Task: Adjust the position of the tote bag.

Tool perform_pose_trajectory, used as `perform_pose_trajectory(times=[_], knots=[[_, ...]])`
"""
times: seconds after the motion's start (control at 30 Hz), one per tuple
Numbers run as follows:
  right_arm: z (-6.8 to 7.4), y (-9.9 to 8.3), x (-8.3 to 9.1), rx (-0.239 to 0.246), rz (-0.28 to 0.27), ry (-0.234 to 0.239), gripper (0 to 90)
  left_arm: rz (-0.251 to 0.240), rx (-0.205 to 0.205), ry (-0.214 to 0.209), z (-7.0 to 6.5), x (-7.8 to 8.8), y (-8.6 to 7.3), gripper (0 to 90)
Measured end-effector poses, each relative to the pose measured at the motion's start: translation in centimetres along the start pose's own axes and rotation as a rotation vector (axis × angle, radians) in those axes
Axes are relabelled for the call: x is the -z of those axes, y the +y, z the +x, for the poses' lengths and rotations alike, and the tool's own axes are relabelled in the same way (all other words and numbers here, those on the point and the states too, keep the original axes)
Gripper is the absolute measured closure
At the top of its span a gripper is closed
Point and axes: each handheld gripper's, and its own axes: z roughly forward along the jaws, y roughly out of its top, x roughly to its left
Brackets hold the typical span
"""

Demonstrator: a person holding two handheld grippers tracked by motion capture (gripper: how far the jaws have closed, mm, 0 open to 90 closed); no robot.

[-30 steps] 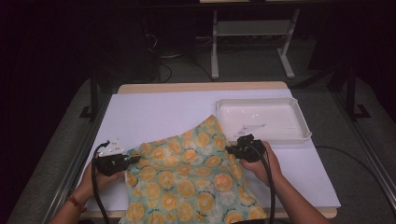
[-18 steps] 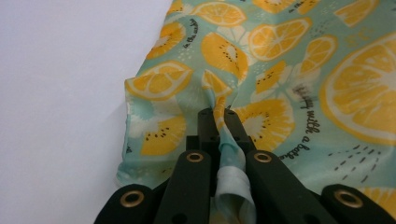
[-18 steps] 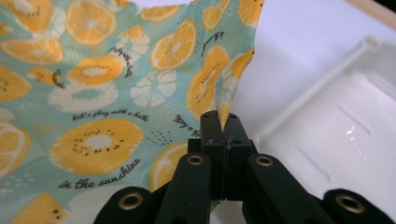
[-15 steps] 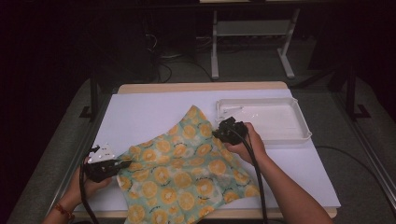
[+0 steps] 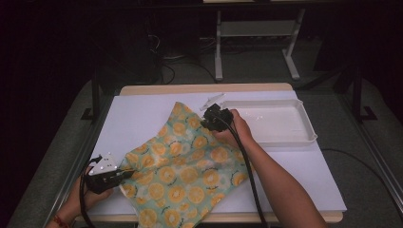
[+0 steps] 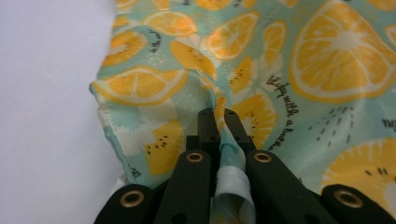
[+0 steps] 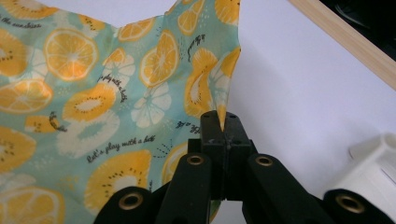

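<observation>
At the near left of the desk (image 5: 142,114), a bunched edge of the citrus-print cloth (image 5: 190,175) is pinched tight in the left claw (image 5: 124,175). The cloth is spread across the white desk surface from the near edge toward the far middle. Farther off, its far edge is clamped in the right claw (image 5: 205,124), lifted just left of the white tray (image 5: 304,137).

The fruit-print cloth (image 5: 190,175) runs off the high view's bottom edge — its near hem is cut off.
</observation>
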Motion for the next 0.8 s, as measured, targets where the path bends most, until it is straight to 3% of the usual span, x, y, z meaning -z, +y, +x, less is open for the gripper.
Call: perform_pose_trajectory(times=[0.27, 0.43, 0.5, 0.6, 0.67, 0.73, 0.77, 0.8], knots=[[1.0, 2.6, -2.0, 0.046, 0.015, 0.009, 89.8, -0.006, -0.015, -0.019, -0.6, 0.4, -0.2, 89.6], [1.1, 2.8, -2.2, 0.043, 0.011, 0.004, 83.6, -0.011, -0.014, -0.028, -0.5, 0.3, -0.3, 89.6], [0.7, 2.2, -1.8, 0.023, 0.008, 0.005, 73.8, -0.018, -0.007, -0.035, -0.6, 0.1, -0.3, 89.6], [0.3, 1.3, -0.4, 0.007, -0.014, -0.023, 61.5, -0.021, -0.009, -0.036, -0.7, 0.1, -0.3, 89.6], [0.1, 0.4, 1.4, -0.036, -0.060, -0.016, 58.4, -0.020, -0.011, -0.037, -0.7, 0.1, -0.3, 89.6], [0.0, -0.8, 3.4, -0.027, -0.096, -0.039, 54.9, -0.024, -0.007, -0.038, -0.7, 0.0, -0.3, 89.6], [0.0, -0.8, 3.4, -0.027, -0.096, -0.039, 54.9, -0.024, -0.007, -0.038, -0.7, 0.0, -0.3, 89.6], [0.0, -2.4, 5.4, -0.035, -0.114, -0.033, 52.0, -0.023, -0.008, -0.038, -0.7, 0.0, -0.2, 89.6]])
